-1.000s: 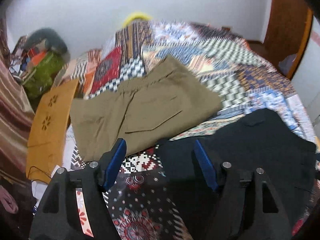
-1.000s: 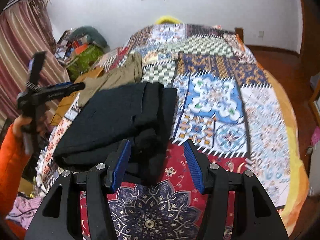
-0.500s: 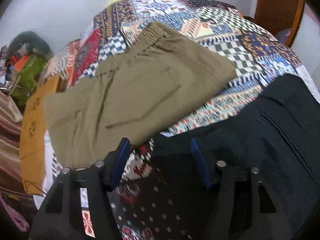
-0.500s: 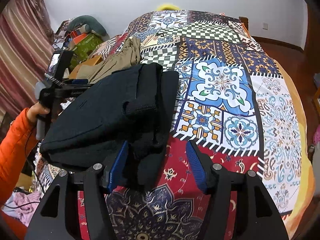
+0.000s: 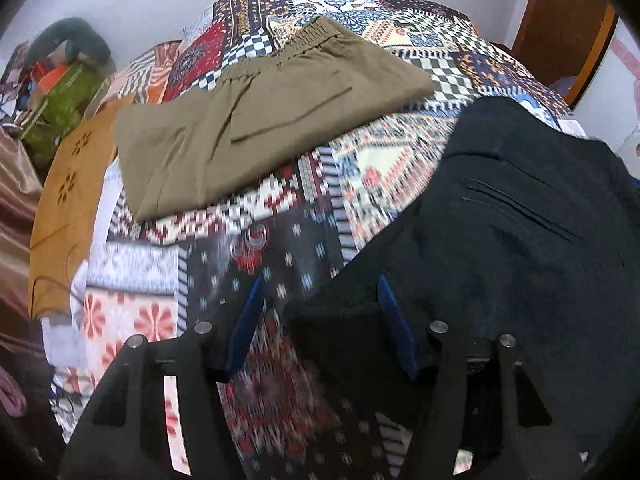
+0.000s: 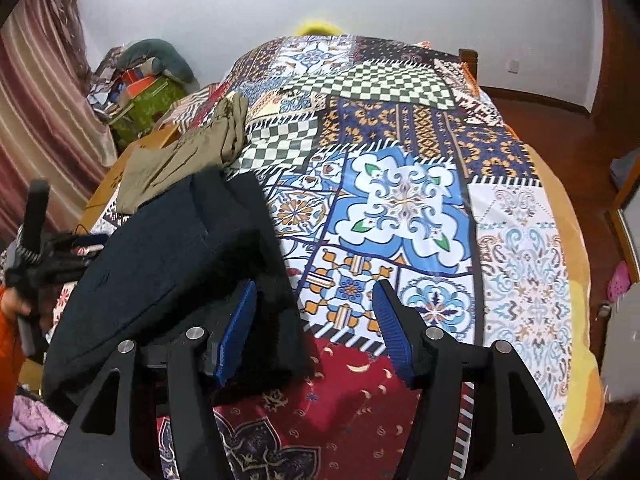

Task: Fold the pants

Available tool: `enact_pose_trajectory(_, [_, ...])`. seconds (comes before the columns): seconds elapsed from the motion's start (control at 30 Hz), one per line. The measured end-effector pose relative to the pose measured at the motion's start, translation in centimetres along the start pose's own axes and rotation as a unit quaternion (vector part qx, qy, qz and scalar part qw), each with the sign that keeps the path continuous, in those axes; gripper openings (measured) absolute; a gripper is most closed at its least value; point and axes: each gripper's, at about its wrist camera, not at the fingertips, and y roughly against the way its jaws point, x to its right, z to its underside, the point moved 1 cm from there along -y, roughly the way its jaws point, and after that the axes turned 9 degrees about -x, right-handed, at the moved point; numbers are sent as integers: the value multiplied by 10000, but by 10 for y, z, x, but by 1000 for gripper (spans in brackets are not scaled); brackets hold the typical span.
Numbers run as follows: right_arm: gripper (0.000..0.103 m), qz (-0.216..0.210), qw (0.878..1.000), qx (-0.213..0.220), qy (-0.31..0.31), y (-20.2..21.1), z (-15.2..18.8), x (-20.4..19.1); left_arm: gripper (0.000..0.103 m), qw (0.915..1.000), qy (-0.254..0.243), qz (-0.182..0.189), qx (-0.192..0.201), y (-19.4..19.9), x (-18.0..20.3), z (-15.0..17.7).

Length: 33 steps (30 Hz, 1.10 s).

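Now the black pants (image 5: 520, 248) lie folded on the patchwork bedspread (image 5: 280, 216), filling the right half of the left wrist view and the lower left of the right wrist view (image 6: 168, 264).

Left gripper (image 5: 320, 320): its jaws have just been closing and now stand about halfway apart. A corner of the black pants reaches in between the blue pads (image 5: 390, 320) at the lower centre of the frame. The right-hand pad lies against the dark cloth, while the left-hand pad stands over bare bedspread, so the cloth is not pinched from both sides. This gripper also shows at the far left edge of the right wrist view (image 6: 86, 242), held by a hand with an orange sleeve (image 6: 8, 344).

Right gripper (image 6: 316, 316): its jaws stand about halfway apart too. The left-hand pad (image 6: 236, 332) sits over the near edge of the black pants; the right-hand pad is over the bedspread, just beside a blue and orange tile. Whether the left pad touches the cloth I cannot tell; nothing is clamped.

A second, khaki pair of pants (image 5: 256, 120) lies folded in the upper middle of the left wrist view, near the black pair but apart from it, with patterned bedspread between them. An orange cloth (image 5: 64, 208) lies at the left edge of the bed.
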Motion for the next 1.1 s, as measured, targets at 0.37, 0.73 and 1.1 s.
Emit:
enact_pose_trajectory(0.37, [56, 107, 9998, 180, -13, 32, 23, 1, 58, 9998, -5, 174, 133, 33, 42, 44])
enact_pose_trajectory(0.73, [56, 402, 9976, 566, -51, 62, 30, 7, 58, 9985, -17, 438, 335, 48, 77, 35])
enact_pose_trajectory(1.1, [56, 162, 9952, 878, 397, 71, 27, -15, 58, 9913, 218, 800, 1021, 100, 60, 6])
